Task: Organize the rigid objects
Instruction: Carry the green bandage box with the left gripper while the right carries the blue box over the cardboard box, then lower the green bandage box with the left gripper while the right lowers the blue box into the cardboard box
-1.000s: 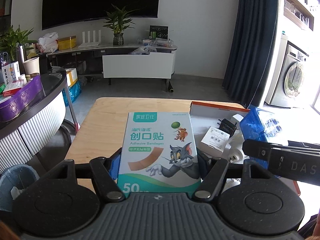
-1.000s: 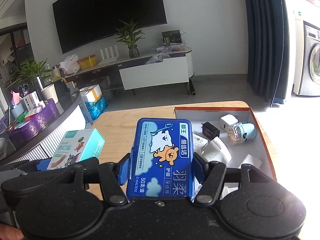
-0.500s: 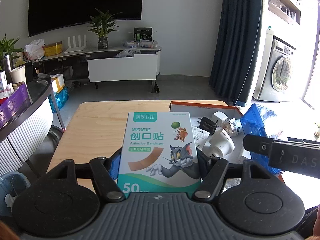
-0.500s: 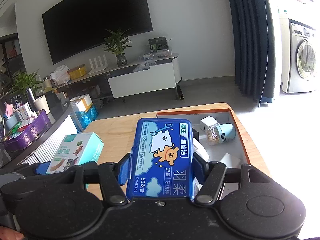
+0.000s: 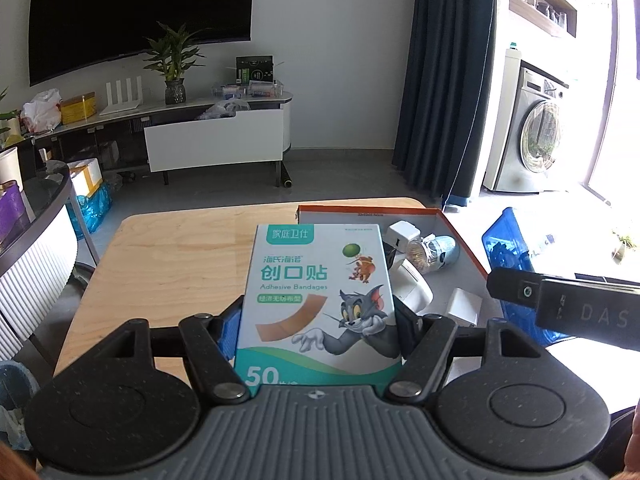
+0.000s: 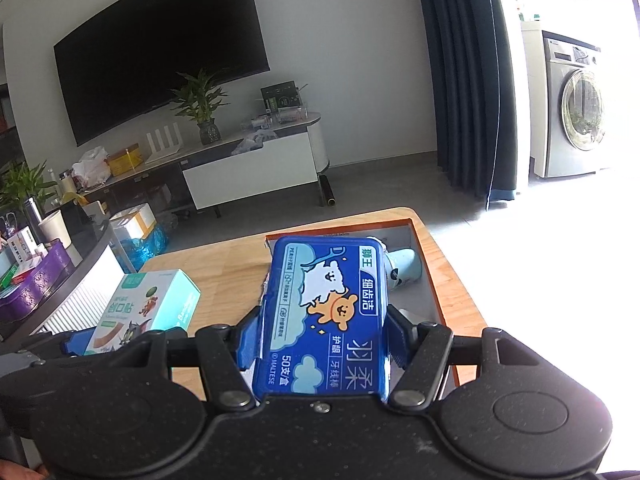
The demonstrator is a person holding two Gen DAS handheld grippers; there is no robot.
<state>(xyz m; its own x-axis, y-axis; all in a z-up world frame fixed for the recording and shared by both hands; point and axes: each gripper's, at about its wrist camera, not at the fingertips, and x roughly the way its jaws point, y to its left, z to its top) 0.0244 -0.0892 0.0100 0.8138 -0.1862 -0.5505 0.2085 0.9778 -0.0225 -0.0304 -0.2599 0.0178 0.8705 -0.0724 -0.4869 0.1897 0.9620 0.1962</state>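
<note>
My left gripper is shut on a teal and white adhesive bandage box, held above the wooden table. The same box shows at the left in the right wrist view. My right gripper is shut on a blue dental floss case, held over the near end of an open orange-rimmed box. That box holds white chargers, a light blue toothpick jar and small white boxes.
A dark round counter with a purple tray stands left of the table. A TV stand with a plant lies across the floor. A washing machine and curtain are at the right. The right gripper's body crosses the left view.
Both grippers have swung right and moved forward toward the orange-rimmed box, which now shows more fully in the left view. Both holds are unchanged.
</note>
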